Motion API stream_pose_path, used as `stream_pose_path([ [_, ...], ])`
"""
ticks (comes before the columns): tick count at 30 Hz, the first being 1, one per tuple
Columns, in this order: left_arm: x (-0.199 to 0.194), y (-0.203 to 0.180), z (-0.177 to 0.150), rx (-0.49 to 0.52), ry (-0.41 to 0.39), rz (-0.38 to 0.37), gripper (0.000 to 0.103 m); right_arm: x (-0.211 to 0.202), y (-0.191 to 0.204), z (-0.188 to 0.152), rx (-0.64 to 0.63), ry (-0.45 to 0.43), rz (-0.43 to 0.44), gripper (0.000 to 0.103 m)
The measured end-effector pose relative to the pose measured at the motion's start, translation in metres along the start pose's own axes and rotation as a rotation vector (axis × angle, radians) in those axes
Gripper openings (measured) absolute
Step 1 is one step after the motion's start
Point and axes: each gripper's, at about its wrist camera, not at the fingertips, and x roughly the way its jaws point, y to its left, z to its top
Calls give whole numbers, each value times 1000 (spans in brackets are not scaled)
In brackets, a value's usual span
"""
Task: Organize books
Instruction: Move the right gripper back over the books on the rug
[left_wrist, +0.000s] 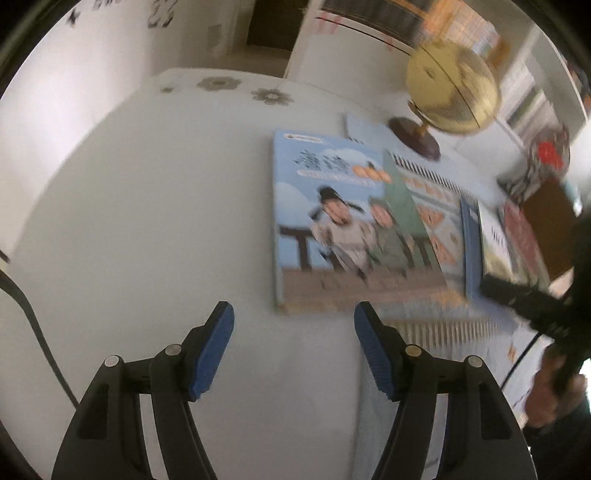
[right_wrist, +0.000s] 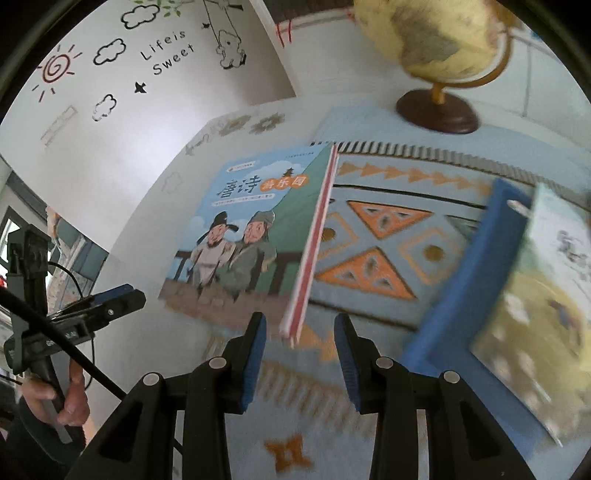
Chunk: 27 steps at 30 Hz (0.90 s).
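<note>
the picture book (right_wrist: 236, 236) with the two robed figures on its cover lies flat in the middle of the right wrist view, its left part on the white table (right_wrist: 140, 229) and its red-striped spine edge (right_wrist: 314, 240) over the patterned blue mat (right_wrist: 384, 236). it looks like a thin, stiff hardback with a glossy cover, so i'd judge it light but slippery; the near corner of the spine, low in the centre of the frame, seems the best place to pinch it.

the right gripper (right_wrist: 300, 350) hangs just short of that corner, its jaws apart with nothing between them. at the lower left of that view the left gripper (right_wrist: 122, 295) shows side-on; from its own camera the left gripper (left_wrist: 293, 350) has its jaws apart over bare table, empty.

to the right lie a blue book (right_wrist: 469, 273) and an illustrated book (right_wrist: 539, 314) overlapping it. a globe (right_wrist: 436, 44) stands at the upper right.
</note>
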Motion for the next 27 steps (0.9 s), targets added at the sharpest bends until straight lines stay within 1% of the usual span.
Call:
stream_pose_path([
  [2, -18, -29, -13, 57, -13, 31, 65, -26, 0, -16, -24, -30, -36, 37],
  [3, -27, -45, -19, 83, -26, 42, 68, -43, -1, -26, -42, -50, -63, 37],
  [5, -49, -80, -34, 117, -66, 38, 68, -77, -1, -43, -72, -96, -115, 39],
  [6, -59, -97, -40, 128, -84, 27, 71, -98, -2, -53, -83, -124, -137, 41],
  [7, -70, -117, -48, 139, -105, 4, 76, -116, -3, -62, -90, -149, -152, 47],
  [8, -80, -136, -54, 148, -123, -22, 80, -136, -5, -71, -94, -180, -167, 55],
  [9, -86, -150, -59, 154, -134, -37, 84, -158, -8, -81, -94, -213, -178, 56],
  [11, -101, -184, -68, 172, -153, -91, 85, -193, -16, -97, -92, -254, -202, 56],
  [13, -111, -208, -76, 193, -159, -126, 85, -227, -28, -115, -74, -283, -235, 57],
  [15, -124, -237, -83, 215, -181, -150, 85, -252, -39, -129, -43, -298, -252, 58],
  [17, -137, -264, -91, 238, -203, -188, 86, -274, -52, -144, 7, -321, -242, 58],
  [20, -148, -292, -101, 255, -213, -217, 92, -303, -74, -166, 102, -359, -220, 58],
  [21, -151, -305, -103, 273, -205, -228, 94, -310, -81, -172, 126, -372, -225, 58],
  [24, -155, -329, -103, 315, -196, -261, 94, -325, -99, -181, 196, -392, -240, 58],
  [27, -152, -348, -97, 344, -204, -252, 96, -335, -115, -188, 274, -415, -255, 58],
])
